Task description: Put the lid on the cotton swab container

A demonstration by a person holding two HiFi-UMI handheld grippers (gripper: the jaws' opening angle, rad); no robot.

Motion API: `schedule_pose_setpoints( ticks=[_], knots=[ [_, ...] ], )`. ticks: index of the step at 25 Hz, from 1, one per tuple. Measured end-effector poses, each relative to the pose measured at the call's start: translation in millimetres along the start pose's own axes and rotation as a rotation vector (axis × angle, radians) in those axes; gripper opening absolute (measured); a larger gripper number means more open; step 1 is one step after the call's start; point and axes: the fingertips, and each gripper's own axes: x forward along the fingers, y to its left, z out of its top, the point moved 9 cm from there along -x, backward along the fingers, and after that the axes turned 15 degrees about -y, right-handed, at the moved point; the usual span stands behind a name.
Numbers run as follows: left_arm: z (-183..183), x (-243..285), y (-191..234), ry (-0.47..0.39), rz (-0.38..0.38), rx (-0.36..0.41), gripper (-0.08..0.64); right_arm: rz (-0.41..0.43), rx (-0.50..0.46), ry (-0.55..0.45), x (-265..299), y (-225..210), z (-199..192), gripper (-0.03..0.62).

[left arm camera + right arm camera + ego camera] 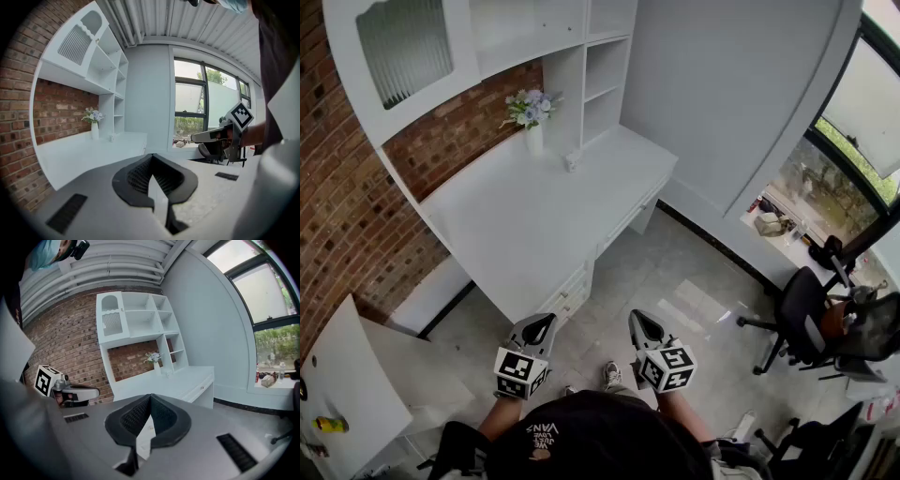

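Note:
Both grippers hang over the tiled floor, well short of the white desk (534,216). My left gripper (542,324) is shut and empty, its jaws meeting in the left gripper view (152,158). My right gripper (638,319) is also shut with nothing in it (150,397). A small white object (572,161) stands at the back of the desk beside the shelf unit; it is too small to tell whether it is the cotton swab container. It also shows as a tiny white thing (112,137) in the left gripper view. No lid can be made out.
A vase of flowers (530,117) stands on the desk against the brick wall. Drawers (567,295) front the desk's near end. Black office chairs (806,319) stand at the right by the window. A white panel (347,384) lies at the lower left.

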Motion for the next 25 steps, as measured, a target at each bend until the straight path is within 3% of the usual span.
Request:
schedule_pose_setpoints(
  ticks=[16, 19, 25],
  knots=[
    [8, 60, -23, -0.031, 0.035, -0.013, 0.009, 0.061, -0.031, -0.035, 18, -56, 18, 0.0],
    [8, 76, -30, -0.029, 0.054, -0.035, 0.055, 0.091, -0.018, -0.043, 26, -72, 22, 0.107],
    [5, 108, -42, -0.032, 0.081, -0.023, 0.125, 0.143, -0.022, -0.029, 41, -107, 29, 0.129]
  ],
)
